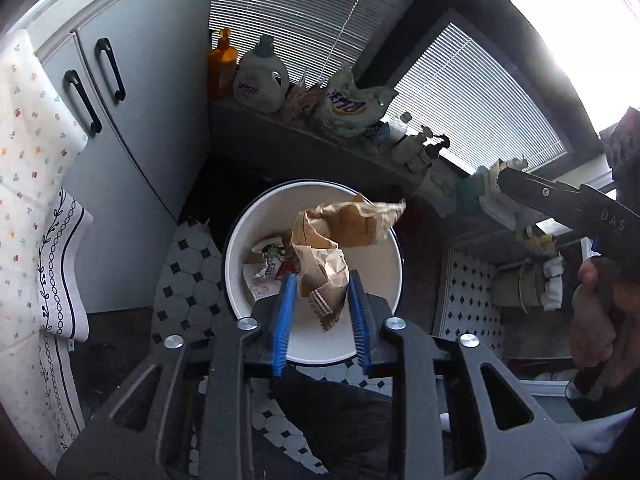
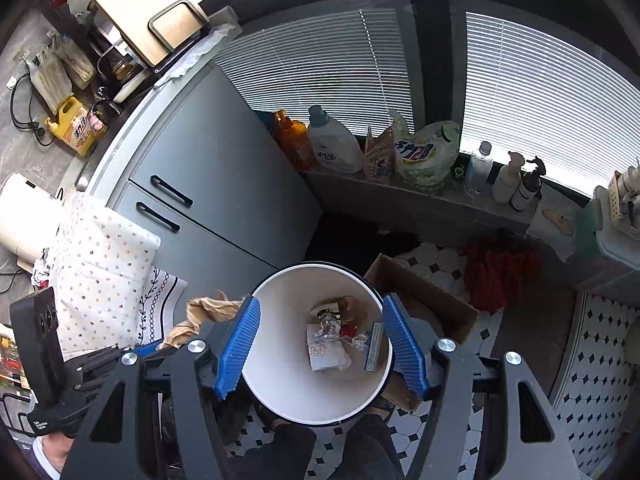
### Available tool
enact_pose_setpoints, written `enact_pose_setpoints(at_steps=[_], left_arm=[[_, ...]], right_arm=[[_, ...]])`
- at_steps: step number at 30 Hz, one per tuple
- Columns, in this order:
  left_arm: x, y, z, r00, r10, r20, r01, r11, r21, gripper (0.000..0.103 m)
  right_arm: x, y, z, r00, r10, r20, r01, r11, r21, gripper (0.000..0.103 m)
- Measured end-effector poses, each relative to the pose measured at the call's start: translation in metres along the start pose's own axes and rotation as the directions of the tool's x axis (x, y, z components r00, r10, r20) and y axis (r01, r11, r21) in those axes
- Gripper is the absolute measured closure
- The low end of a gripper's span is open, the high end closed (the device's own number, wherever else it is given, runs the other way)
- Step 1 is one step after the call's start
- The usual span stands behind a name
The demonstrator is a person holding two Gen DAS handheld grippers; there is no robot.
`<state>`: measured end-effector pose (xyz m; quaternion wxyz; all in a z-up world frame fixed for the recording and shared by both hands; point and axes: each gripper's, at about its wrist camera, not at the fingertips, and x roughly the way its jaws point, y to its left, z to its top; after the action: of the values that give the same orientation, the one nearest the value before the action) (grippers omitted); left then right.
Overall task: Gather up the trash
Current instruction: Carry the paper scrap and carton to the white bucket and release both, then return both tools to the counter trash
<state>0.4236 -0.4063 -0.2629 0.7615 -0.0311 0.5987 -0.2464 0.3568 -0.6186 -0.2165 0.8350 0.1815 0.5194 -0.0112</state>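
Observation:
A white round bin (image 1: 372,276) with a dark rim stands on the tiled floor, seen from above in both views (image 2: 280,384). Crumpled wrappers (image 2: 332,336) lie at its bottom. My left gripper (image 1: 322,280) is shut on a crumpled brown paper bag (image 1: 332,240) and holds it above the bin's mouth. The bag also shows at the left of the right wrist view (image 2: 200,316). My right gripper (image 2: 320,316) is open and empty, its blue fingers (image 2: 240,340) spread over the bin's rim.
A grey cabinet (image 2: 224,184) stands left of the bin. A sill holds detergent bottles (image 2: 336,144) and bags. An open cardboard box (image 2: 424,300) sits right of the bin, and a red cloth (image 2: 500,276) lies beyond it. Patterned towels (image 1: 36,160) hang at left.

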Motion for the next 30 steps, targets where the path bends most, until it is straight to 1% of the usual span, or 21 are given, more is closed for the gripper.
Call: enact_pose_setpoints(at_steps=[2, 4, 6, 9, 12, 14, 17, 20, 25, 27, 29, 30], left_arm=[[-0.002, -0.001, 0.002, 1.0, 0.003, 0.022, -0.003, 1.0, -0.019, 0.031], [-0.008, -0.002, 0.005, 0.999, 0.017, 0.045, -0.016, 1.0, -0.023, 0.026], [-0.016, 0.001, 0.007, 0.997, 0.039, 0.072, -0.036, 0.999, -0.035, 0.02], [-0.036, 0.011, 0.009, 0.99, 0.067, 0.127, -0.057, 0.995, -0.079, 0.013], [-0.061, 0.025, 0.008, 0.976, 0.093, 0.197, -0.067, 0.988, -0.136, 0.009], [-0.08, 0.035, 0.005, 0.961, 0.122, 0.247, -0.08, 0.982, -0.171, 0.007], [-0.108, 0.05, 0.0, 0.93, 0.184, 0.318, -0.112, 0.967, -0.23, 0.007], [-0.14, 0.068, -0.007, 0.893, 0.226, 0.389, -0.109, 0.947, -0.302, 0.006], [-0.192, 0.094, -0.028, 0.815, 0.311, 0.488, -0.106, 0.909, -0.402, 0.006], [-0.211, 0.103, -0.039, 0.781, 0.361, 0.51, -0.12, 0.888, -0.445, 0.006], [-0.228, 0.113, -0.052, 0.752, 0.406, 0.52, -0.129, 0.863, -0.488, 0.006], [-0.236, 0.119, -0.058, 0.736, 0.435, 0.519, -0.139, 0.847, -0.512, 0.006]], right_arm=[[-0.001, -0.006, -0.001, 1.0, 0.001, 0.002, -0.001, 1.0, 0.01, 0.039], [-0.002, -0.009, 0.0, 1.0, 0.003, 0.002, -0.003, 1.0, 0.013, 0.038], [-0.002, -0.007, 0.001, 1.0, 0.012, 0.003, -0.013, 1.0, 0.008, 0.036], [-0.001, 0.002, 0.005, 0.999, 0.031, 0.005, -0.031, 0.999, -0.015, 0.031], [-0.001, 0.019, 0.013, 0.998, 0.058, 0.015, -0.057, 0.997, -0.054, 0.024], [-0.001, 0.033, 0.018, 0.996, 0.081, 0.028, -0.078, 0.993, -0.088, 0.02], [-0.003, 0.061, 0.025, 0.992, 0.115, 0.057, -0.106, 0.984, -0.146, 0.012], [-0.005, 0.092, 0.032, 0.984, 0.163, 0.075, -0.144, 0.966, -0.213, 0.008], [-0.007, 0.15, 0.04, 0.969, 0.238, 0.071, -0.202, 0.923, -0.327, 0.008], [-0.007, 0.173, 0.042, 0.965, 0.255, 0.068, -0.214, 0.906, -0.366, 0.008], [-0.007, 0.195, 0.042, 0.958, 0.28, 0.058, -0.234, 0.883, -0.406, 0.008], [-0.008, 0.206, 0.042, 0.955, 0.292, 0.055, -0.242, 0.872, -0.424, 0.008]])
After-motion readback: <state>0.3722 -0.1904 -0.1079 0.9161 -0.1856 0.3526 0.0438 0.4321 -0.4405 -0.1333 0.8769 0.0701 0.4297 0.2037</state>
